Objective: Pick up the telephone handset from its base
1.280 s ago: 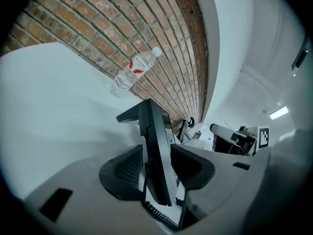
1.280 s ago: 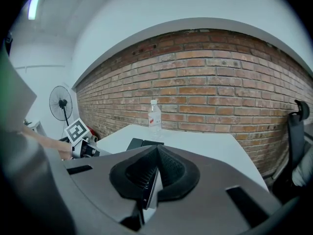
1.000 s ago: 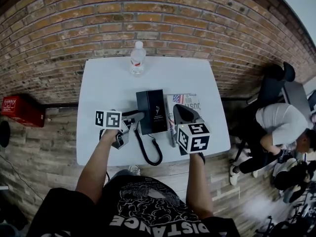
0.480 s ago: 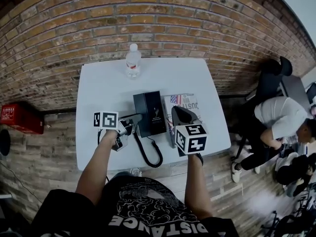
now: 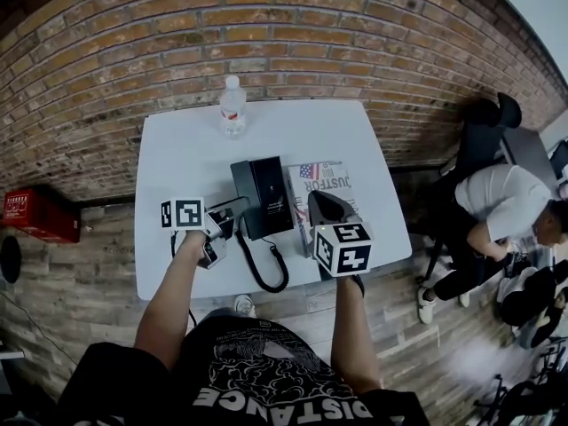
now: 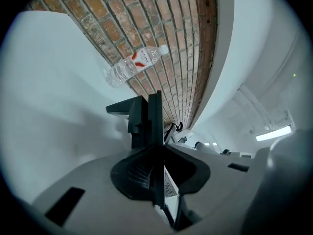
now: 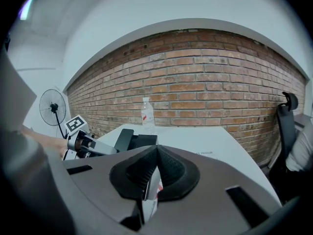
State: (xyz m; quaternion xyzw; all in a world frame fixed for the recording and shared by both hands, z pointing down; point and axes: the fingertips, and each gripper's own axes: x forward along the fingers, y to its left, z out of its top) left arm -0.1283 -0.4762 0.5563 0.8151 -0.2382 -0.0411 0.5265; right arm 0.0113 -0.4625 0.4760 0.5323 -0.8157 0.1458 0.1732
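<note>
**Left jaws clamped on the handset at its base**

We saw the left gripper [image 6: 156, 153] with its jaws, which had just been closing, pinching the dark telephone handset [image 6: 146, 119] along the left side of the black base [image 5: 264, 193]; we could not tell whether it had lifted clear. The right gripper [image 7: 149, 176] had its jaws pressed onto the edge of a white printed booklet [image 5: 324, 180] just right of the base. The coiled cord [image 5: 263, 275] looped toward the near edge of the white surface [image 5: 177, 167], and a water bottle [image 5: 232, 106] stood at the far edge by the brick wall [image 5: 266, 34].
</note>
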